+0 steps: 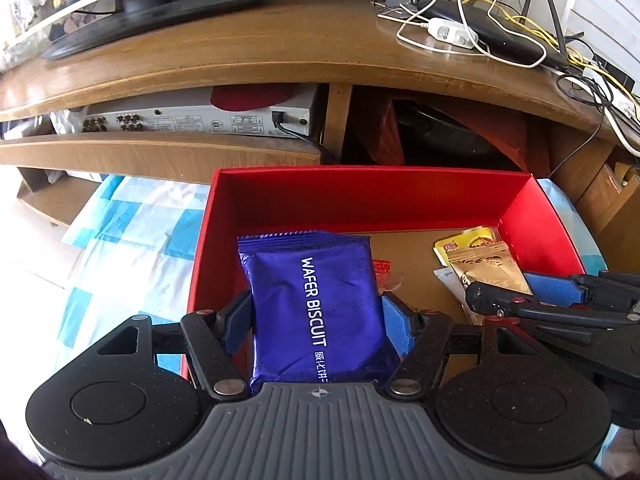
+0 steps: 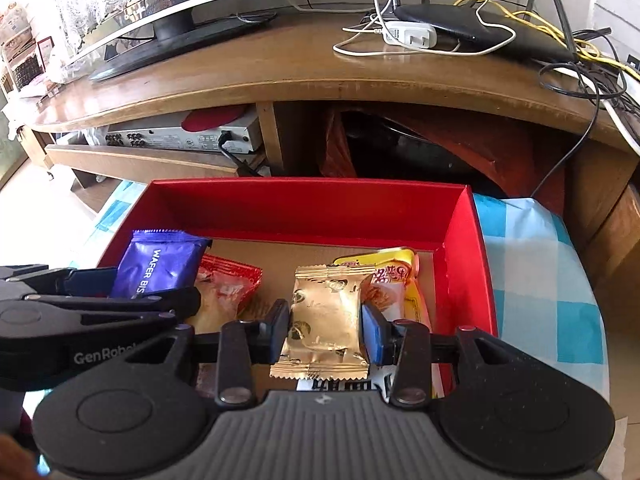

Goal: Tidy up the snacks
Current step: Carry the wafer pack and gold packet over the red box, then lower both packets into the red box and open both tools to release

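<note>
Left tool (image 1: 316, 320) clamped on the purple wafer biscuit packet (image 1: 316, 308), held over the left side of the red box (image 1: 360, 192). Right tool (image 2: 326, 326) clamped on the gold snack packet (image 2: 324, 316) at the box's right side, beside a yellow packet (image 2: 396, 268). A red-wrapped snack (image 2: 228, 284) lies between them.

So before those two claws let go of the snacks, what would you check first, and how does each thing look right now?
1. Left gripper shut on the purple wafer packet: ok.
2. Right gripper shut on the gold packet: ok.
3. Both packets over the red box: ok.
4. Bare cardboard floor left for them: ok.
5. Packets touching the floor yet: cannot tell.
6. Grippers clear of each other: ok, though close.
</note>
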A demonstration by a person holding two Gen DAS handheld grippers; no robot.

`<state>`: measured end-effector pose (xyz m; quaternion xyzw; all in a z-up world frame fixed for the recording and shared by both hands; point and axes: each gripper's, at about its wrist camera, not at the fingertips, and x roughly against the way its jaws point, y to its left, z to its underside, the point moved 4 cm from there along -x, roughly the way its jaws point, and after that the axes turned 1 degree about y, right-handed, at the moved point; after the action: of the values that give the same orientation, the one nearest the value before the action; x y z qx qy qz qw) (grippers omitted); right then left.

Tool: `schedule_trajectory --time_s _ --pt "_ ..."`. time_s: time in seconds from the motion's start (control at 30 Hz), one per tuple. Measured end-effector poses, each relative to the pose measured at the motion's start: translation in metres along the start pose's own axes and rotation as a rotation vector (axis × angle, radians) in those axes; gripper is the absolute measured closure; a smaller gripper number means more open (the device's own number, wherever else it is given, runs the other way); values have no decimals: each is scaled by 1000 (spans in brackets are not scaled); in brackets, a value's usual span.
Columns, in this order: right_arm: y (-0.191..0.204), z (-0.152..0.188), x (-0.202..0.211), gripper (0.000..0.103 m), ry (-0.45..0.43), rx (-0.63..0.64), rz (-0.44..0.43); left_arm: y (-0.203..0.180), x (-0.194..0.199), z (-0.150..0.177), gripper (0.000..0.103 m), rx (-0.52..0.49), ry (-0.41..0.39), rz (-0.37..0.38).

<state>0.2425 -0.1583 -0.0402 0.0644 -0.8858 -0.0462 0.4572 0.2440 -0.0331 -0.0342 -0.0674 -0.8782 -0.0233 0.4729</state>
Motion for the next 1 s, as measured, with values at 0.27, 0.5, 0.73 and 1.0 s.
schedule_trajectory --time_s 0.27,0.5,0.73,1.0 --pt "-2 -2 -3 33 -6 -3 3 0 -1 -1 28 2 1 -2" --pt "-4 -3 -1 31 -11 7 25 2 -2 -1 19 3 6 -13" --pt "-5 -4 1 27 -22 17 42 1 2 -3 16 3 -1 -13" --pt "-5 -5 7 20 -45 34 62 3 9 -4 14 10 -21 -12"
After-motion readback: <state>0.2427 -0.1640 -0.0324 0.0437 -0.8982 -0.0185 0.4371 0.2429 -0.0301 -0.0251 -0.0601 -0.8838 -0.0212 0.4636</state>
